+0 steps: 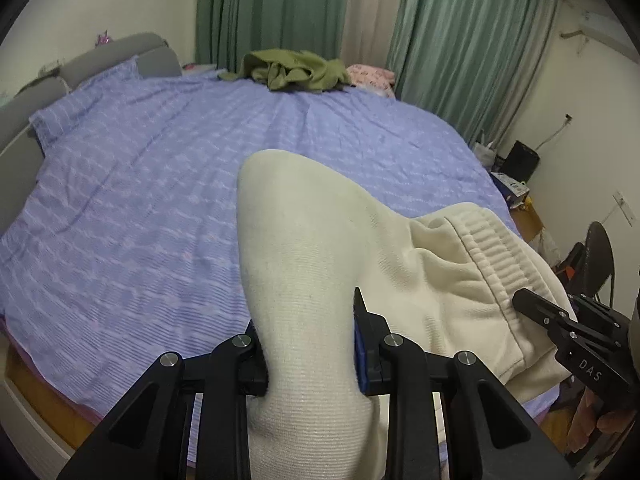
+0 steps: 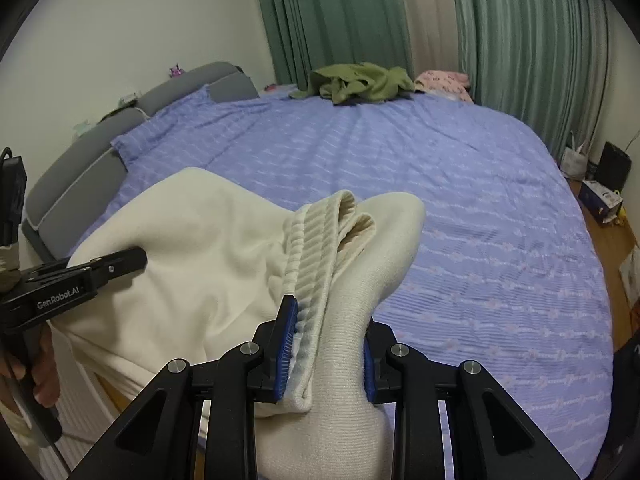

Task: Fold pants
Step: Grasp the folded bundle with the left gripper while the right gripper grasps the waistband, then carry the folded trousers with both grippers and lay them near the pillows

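Both grippers were clamped on the cream sweatpants (image 1: 304, 248), held up off the lavender bedspread (image 1: 140, 184): left gripper (image 1: 310, 344) on bunched fabric, right gripper (image 2: 326, 344) on the ribbed waistband (image 2: 316, 256), likely to spread them flat for folding.

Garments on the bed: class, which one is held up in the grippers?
The cream pants, clamped by both hand-held grippers; the olive garment and pink one lie untouched by the curtains.
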{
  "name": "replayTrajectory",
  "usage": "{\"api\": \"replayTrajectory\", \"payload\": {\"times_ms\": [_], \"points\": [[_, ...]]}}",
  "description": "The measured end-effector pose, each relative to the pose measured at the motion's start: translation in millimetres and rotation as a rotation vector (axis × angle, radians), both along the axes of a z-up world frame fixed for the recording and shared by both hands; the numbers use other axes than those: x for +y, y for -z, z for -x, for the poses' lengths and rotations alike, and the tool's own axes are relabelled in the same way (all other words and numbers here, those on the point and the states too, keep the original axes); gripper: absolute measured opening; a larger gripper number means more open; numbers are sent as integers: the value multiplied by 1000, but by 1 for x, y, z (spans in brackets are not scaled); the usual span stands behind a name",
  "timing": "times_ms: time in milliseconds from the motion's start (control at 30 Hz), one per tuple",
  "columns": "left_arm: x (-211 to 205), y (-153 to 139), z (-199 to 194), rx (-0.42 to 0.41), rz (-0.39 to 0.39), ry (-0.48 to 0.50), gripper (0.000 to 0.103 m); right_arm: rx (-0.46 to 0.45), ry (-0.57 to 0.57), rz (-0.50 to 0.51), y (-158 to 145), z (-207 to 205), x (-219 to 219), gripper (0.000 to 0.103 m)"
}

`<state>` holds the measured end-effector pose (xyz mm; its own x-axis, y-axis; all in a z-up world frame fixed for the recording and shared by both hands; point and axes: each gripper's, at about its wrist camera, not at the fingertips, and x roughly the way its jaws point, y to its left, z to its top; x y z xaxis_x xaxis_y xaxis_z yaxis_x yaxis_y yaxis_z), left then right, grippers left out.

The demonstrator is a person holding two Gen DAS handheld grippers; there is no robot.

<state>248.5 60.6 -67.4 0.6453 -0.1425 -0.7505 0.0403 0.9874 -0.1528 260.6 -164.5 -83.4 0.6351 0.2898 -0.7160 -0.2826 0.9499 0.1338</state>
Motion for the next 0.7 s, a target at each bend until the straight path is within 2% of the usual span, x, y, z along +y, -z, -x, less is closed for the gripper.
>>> {"api": "replayTrajectory", "payload": {"times_ms": [100, 267, 433, 700], "points": [[20, -17, 10, -23, -44, 68, 28, -21, 45, -4, -12, 20, 24, 28], [44, -34, 28, -51, -68, 98, 28, -36, 89, -34, -23, 43, 53, 28], [57, -44, 48, -75, -48, 74, 28, -54, 78, -34, -36, 57, 68, 28], [75, -55, 74, -118, -61, 22, 28, -102, 13, -55, -48, 66, 82, 28]]}}
